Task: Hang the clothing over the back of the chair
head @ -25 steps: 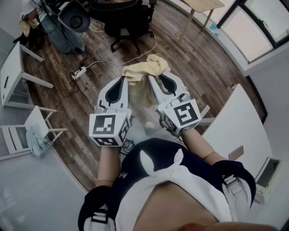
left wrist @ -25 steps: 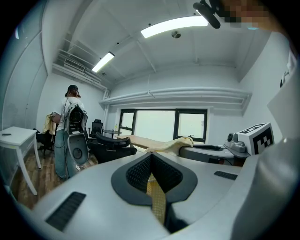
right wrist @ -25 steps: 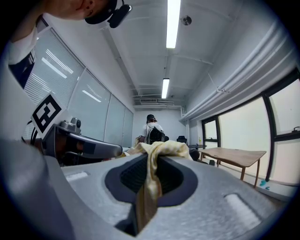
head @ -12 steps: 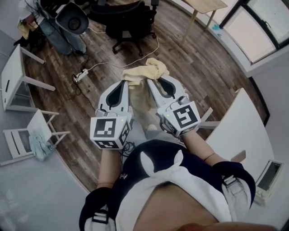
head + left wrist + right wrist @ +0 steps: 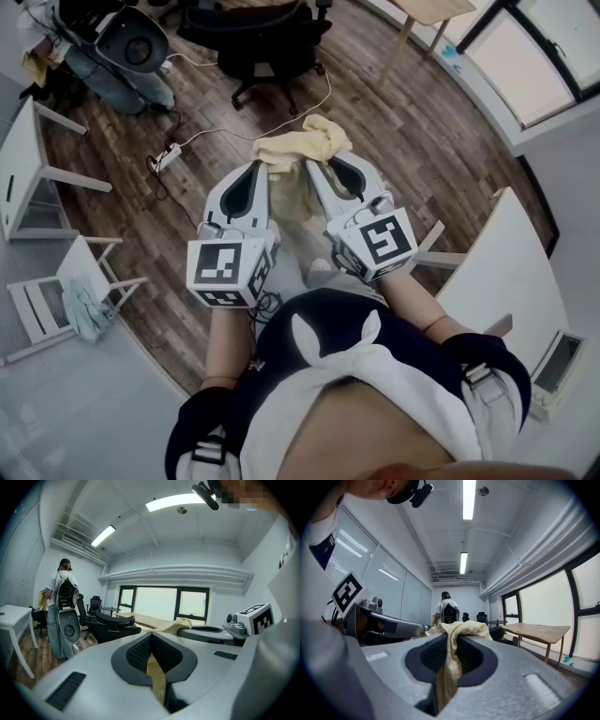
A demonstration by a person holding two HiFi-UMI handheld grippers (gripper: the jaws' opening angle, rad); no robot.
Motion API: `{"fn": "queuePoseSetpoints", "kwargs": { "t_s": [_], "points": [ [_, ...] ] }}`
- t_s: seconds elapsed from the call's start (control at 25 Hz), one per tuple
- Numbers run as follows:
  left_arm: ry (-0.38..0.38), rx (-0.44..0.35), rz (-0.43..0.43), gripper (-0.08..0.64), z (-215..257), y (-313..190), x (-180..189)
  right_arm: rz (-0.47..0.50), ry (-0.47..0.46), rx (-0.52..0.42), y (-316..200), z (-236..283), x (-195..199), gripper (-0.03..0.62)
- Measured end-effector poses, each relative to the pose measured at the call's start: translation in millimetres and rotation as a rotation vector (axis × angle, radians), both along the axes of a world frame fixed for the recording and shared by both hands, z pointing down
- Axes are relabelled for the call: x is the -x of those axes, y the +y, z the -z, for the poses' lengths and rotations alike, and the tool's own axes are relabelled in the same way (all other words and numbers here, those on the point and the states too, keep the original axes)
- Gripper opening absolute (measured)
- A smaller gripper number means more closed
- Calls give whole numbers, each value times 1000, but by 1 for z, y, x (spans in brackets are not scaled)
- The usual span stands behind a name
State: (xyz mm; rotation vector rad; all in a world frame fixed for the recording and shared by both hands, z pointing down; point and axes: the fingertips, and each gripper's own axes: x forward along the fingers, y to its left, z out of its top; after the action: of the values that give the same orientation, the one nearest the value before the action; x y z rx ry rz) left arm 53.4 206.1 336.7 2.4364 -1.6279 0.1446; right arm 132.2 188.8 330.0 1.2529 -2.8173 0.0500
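The clothing (image 5: 302, 148) is a pale yellow garment, bunched and hanging between my two grippers above the wooden floor. My left gripper (image 5: 262, 172) is shut on one edge of it; in the left gripper view a strip of the yellow fabric (image 5: 156, 679) runs pinched between the jaws of the left gripper (image 5: 151, 638). My right gripper (image 5: 315, 169) is shut on the other edge, and the garment (image 5: 459, 631) spills over the tips of the right gripper (image 5: 457, 641). A white chair (image 5: 52, 298) with a light blue cloth on its seat stands at the far left.
A black office chair (image 5: 258, 42) stands ahead, with a power strip (image 5: 161, 157) and its cable on the floor. White tables stand at the left (image 5: 23, 169) and right (image 5: 506, 272). A person (image 5: 446, 609) stands far off, and a wooden table (image 5: 536, 632) is near the windows.
Both grippers keep their hold and have carried the garment forward over the floor. The white chair at the left has slid lower in the head view.
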Motion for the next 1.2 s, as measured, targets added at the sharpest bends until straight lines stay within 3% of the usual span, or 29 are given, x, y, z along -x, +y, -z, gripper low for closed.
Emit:
{"fn": "queuePoseSetpoints", "kwargs": {
  "t_s": [0.44,1.2],
  "points": [
    [31,14,4,6,-8,-53,43,21,19,9,-51,-7,44,44],
    [22,21,-37,6,-5,-141,97,1,8,-10,-139,0,102,44]
  ]
}}
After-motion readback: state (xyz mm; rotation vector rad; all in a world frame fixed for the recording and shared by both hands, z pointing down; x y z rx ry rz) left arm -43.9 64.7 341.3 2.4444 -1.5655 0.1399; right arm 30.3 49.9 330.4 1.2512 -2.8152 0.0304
